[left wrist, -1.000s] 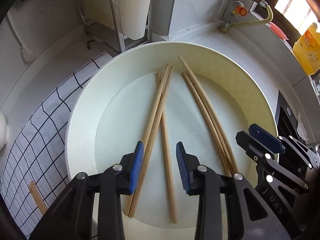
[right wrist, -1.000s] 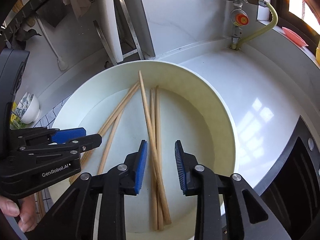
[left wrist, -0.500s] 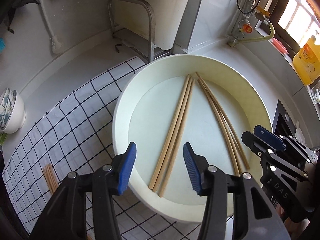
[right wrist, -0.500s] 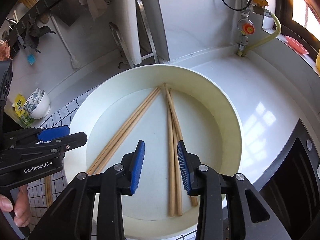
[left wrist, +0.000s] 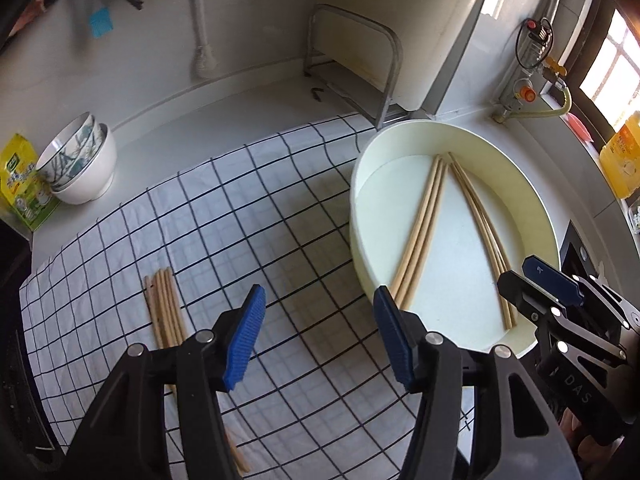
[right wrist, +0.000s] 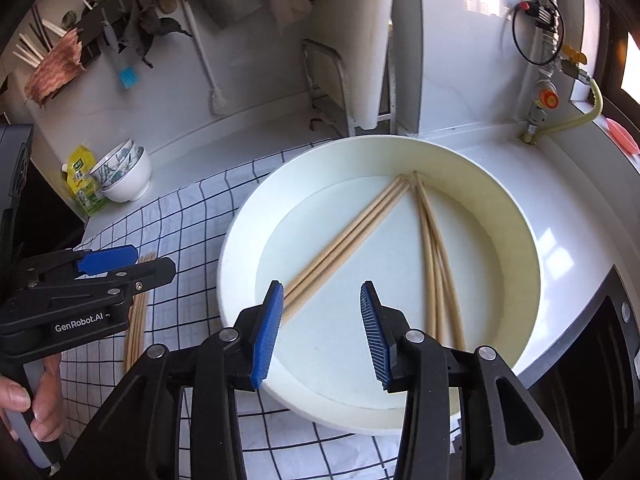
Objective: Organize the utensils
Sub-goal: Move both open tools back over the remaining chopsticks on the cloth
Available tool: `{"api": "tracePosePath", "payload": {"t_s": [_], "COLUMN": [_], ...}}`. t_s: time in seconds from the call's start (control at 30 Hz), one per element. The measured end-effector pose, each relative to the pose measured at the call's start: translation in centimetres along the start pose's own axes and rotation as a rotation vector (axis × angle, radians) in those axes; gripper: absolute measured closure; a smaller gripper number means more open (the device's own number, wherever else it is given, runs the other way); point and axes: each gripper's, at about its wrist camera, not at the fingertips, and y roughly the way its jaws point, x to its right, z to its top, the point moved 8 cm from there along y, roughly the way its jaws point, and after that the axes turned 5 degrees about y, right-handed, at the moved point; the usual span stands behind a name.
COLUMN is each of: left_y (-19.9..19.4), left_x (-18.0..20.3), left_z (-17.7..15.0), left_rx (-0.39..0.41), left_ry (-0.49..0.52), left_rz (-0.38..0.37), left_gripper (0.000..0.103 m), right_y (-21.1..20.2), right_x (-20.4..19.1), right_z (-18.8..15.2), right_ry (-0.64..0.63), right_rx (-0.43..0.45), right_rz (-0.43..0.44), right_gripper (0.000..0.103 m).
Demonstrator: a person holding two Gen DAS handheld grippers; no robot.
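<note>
Each black tool (left wrist: 318,336) has ribbed blue pads, silver screws and white "GenRobot.AI" lettering.

The white countertop (left wrist: 248,92) ran along the wall, and most of its middle was covered by a white cloth with a black grid (left wrist: 224,216). A big round cream basin (right wrist: 516,216) sat with its left edge on that cloth and the rest on bare counter, while two stacked bowls (left wrist: 80,164) and a yellow-green packet (left wrist: 20,184) stood back in the left corner. There was also a metal rack (left wrist: 360,68) against the wall behind the basin, and a bundle of wooden chopsticks (left wrist: 166,306) lay on the cloth.
</note>
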Motion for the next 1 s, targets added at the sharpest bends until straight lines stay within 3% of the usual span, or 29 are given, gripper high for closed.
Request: {"api": "tracePosePath", "payload": {"t_s": [0.57,1.0], "left_y": [-2.4,-0.2], "left_x": [-14.6,-19.6], "left_z": [-9.3,-14.8], "left_rx": [-0.035,-0.108], "left_ry": [-0.25,-0.301], "left_rz": [0.14,0.159], "left_gripper": [0.044,0.038], "right_y": [3.1,9.1], "right_x": [-13.7,-19.4], "right_z": [-4.0,-9.6], "right_ry": [-0.206,-0.257], "right_rx": [-0.094,-0.233], "right_rz": [0.129,0.139], "right_gripper": [0.06,0.057]}}
